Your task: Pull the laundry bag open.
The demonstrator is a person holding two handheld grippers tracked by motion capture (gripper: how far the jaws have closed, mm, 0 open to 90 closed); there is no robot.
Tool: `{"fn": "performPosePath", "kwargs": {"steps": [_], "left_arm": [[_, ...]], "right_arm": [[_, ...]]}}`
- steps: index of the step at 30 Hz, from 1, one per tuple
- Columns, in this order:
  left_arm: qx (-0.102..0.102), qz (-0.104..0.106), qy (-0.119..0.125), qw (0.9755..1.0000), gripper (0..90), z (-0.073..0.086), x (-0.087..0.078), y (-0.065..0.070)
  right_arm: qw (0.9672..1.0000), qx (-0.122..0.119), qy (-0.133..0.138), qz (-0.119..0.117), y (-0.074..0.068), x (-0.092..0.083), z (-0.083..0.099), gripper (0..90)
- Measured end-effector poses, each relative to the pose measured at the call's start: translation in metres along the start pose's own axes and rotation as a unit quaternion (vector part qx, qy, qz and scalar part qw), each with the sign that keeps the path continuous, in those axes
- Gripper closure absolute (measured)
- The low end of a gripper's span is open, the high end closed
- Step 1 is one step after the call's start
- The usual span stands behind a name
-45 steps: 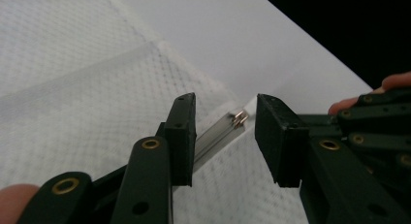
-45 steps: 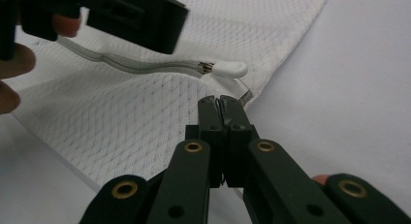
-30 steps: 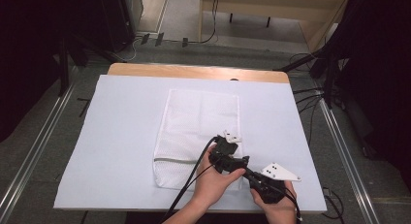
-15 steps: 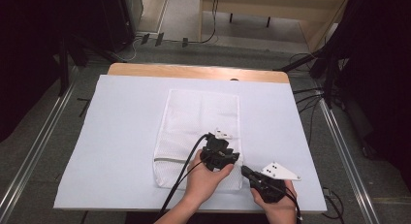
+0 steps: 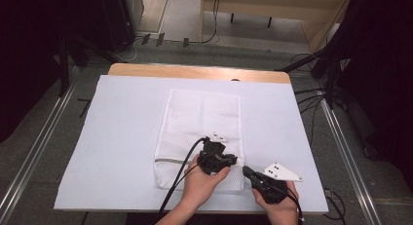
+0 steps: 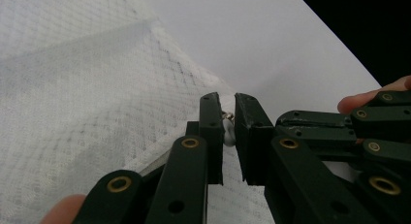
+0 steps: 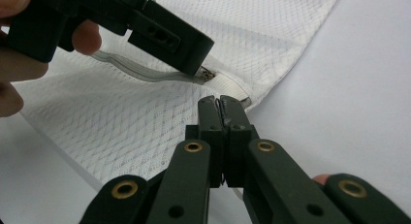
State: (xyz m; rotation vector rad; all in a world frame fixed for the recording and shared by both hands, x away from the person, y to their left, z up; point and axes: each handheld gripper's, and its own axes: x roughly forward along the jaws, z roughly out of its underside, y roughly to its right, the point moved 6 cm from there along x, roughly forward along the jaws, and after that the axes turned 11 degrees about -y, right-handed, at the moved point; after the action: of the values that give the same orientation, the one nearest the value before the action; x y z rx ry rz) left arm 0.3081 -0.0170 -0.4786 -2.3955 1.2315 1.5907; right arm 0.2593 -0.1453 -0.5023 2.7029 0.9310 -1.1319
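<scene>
A white mesh bag point(image 5: 202, 118) lies flat in the middle of the white table cover point(image 5: 122, 137). Its grey zipper point(image 5: 170, 159) runs along the near end. My left gripper point(image 5: 233, 161) sits over that end, shut on the small zipper pull point(image 6: 228, 132), which shows between its jaws. Just to its right, my right gripper point(image 5: 247, 171) is shut on the bag's near right edge beside the zipper's end point(image 7: 232, 95). In the right gripper view the left gripper point(image 7: 201, 69) reaches in from the upper left, touching the zipper point(image 7: 140, 73).
The cover lies on a wooden table whose far edge point(image 5: 195, 71) shows. Metal rails point(image 5: 346, 152) run along both sides on the floor, with cables point(image 5: 311, 93) at the right. A black cable point(image 5: 180, 171) trails from the left gripper across the bag's near end.
My left gripper has moved left and slightly nearer along the bag's zipper end. The right gripper has stayed at the near right corner.
</scene>
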Motion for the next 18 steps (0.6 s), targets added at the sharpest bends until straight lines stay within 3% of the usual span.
{"fn": "performPosePath", "kwargs": {"steps": [12,18], "left_arm": [[0.016,0.013,0.004,0.9998,88.2,0.006,-0.005,-0.007],[0.009,-0.006,0.016,0.9998,88.2,0.015,-0.012,-0.022]], "right_arm": [[0.9999,0.006,0.002,0.013,0.002,-0.003,-0.003,90.0],[0.9996,0.009,0.005,0.026,0.004,-0.009,-0.008,90.0]]}}
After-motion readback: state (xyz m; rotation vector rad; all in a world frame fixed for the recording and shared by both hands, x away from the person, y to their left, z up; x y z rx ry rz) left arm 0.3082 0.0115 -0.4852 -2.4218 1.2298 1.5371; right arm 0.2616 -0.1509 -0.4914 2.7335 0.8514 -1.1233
